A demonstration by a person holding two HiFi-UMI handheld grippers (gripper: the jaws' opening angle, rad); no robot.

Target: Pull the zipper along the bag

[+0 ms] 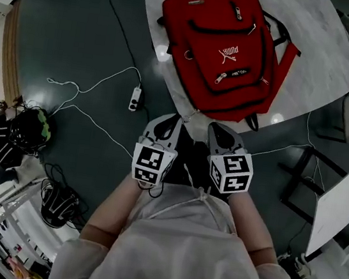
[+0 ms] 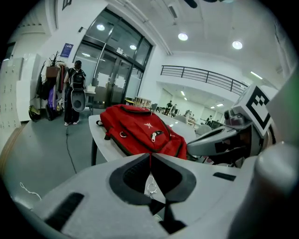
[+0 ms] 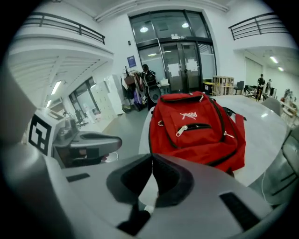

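Nearest: left gripper point(image 2: 150, 158) and right gripper point(image 3: 152, 158) side by side, short of the table edge. Both have jaws closed tip to tip with nothing pinched

Beyond: red fabric backpack point(image 1: 223, 46) lying flat on the white marble-look table point(image 1: 315, 52). The silver zipper pull point(image 1: 220, 78) on its front pocket is untouched

Judged: approach step, pull not begun. Next move: open one gripper, reach the pull and pinch it, with the other steadying the bag

Dim head view, fisheye-warped edges
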